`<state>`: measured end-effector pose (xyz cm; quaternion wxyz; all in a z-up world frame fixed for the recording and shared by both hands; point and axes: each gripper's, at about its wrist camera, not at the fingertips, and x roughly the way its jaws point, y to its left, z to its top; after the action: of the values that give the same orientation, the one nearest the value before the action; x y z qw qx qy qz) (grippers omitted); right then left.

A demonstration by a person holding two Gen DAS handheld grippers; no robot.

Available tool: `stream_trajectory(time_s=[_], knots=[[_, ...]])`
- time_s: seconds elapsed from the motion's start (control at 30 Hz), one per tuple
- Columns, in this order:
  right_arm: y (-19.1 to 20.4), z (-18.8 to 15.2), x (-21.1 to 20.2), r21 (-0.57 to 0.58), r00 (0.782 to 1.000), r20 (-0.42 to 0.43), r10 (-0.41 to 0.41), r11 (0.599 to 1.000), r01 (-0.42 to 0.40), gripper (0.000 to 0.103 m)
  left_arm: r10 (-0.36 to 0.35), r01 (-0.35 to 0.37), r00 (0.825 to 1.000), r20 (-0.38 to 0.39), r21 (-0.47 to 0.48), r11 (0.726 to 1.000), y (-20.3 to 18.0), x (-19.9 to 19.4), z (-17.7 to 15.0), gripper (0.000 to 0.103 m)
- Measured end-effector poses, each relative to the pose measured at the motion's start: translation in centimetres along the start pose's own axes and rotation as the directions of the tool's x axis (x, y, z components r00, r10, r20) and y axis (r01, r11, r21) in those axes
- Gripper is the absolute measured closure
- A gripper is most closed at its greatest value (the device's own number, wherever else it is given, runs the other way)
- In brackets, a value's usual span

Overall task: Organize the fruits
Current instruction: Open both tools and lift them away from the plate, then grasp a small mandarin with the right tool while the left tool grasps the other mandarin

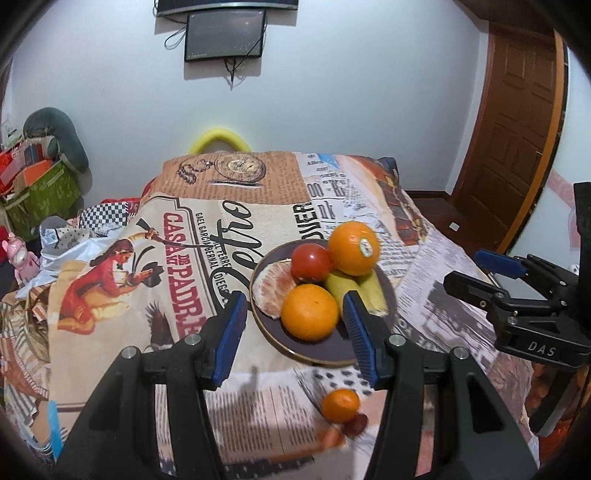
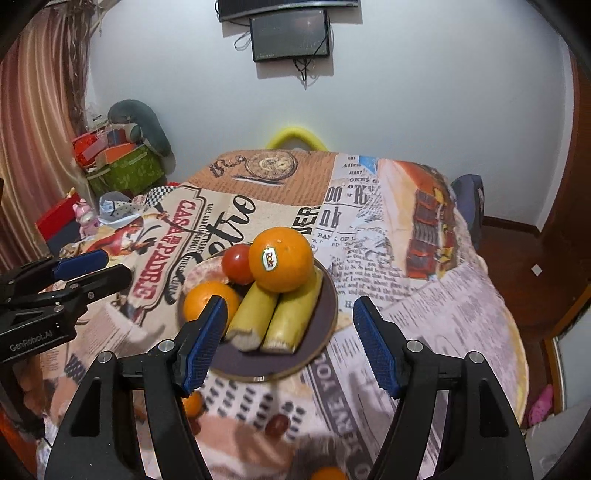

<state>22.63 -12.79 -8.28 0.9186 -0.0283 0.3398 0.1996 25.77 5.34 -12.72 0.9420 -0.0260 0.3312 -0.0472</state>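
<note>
1. A dark plate point(image 1: 332, 350) with a thin gold rim sits on the bench point(image 2: 424, 295), which is covered by a newspaper-and-poster print cloth point(image 1: 177, 236).
2. On the plate lie two banana pieces point(image 2: 273, 314) side by side, cut ends toward the right wrist camera. A stickered orange point(image 2: 280, 258) rests on top of them.
3. A red tomato point(image 1: 310, 262) touches the stickered orange on its left. A peeled citrus half point(image 1: 273, 288) lies at the plate's left edge, and a second orange point(image 1: 310, 312) sits at the plate's near side, against the bananas.
4. Off the plate, on the cloth nearer the cameras, lies a small mandarin point(image 1: 340, 405) with a dark red grape point(image 1: 356, 424) just beside it. The right wrist view also shows an orange fruit at its bottom edge, too cut off to identify.
5. The left hand-held gripper point(image 1: 295, 332) hovers just before the plate, blue pads spread wide and holding nothing; in its view they frame the second orange.
6. The right hand-held gripper point(image 2: 291, 343) is likewise spread and empty, its pads framing the banana ends.
7. Behind the bench stand a white wall, a mounted dark screen point(image 2: 290, 35) and a wooden door point(image 1: 517, 129).
</note>
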Motion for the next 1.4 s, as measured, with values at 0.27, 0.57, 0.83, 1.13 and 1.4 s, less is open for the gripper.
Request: stream_trajectory(time_s=[0.27,0.57,0.83,1.13,1.4], knots=[[0.4,-1.8,-4.5,-0.02,0.999,0.03,-0.015,1.0,0.015,0.032,0.002,-0.002,1.0,0.005,0.018,1.0,-1.8,-4.0,-2.0,0.042],[-0.6,-5.5,-6.1,-0.014,0.999,-0.02,-0.031,0.999,0.031,0.032,0.015,-0.013,0.999,-0.044,0.033,0.999,-2.9,-4.8,-4.6,0.036],[-2.2,-9.2,-4.9,0.006,0.993,-0.111,-0.037,0.999,0.038,0.032,0.021,-0.014,0.986,-0.162,0.043,0.999,-3.6,-1.3,-7.6,0.036],[-3.6,-12.1,-1.8,0.048,0.979,-0.204,-0.014,0.999,0.024,0.032,-0.001,0.007,0.968,-0.253,0.022,1.0,-3.7,3.3,-9.3,0.036],[-4.1,-13.1,1.0,0.091,0.965,-0.26,0.044,0.996,-0.021,0.045,-0.023,0.026,0.957,-0.289,0.006,1.0,-3.7,6.2,-9.6,0.043]])
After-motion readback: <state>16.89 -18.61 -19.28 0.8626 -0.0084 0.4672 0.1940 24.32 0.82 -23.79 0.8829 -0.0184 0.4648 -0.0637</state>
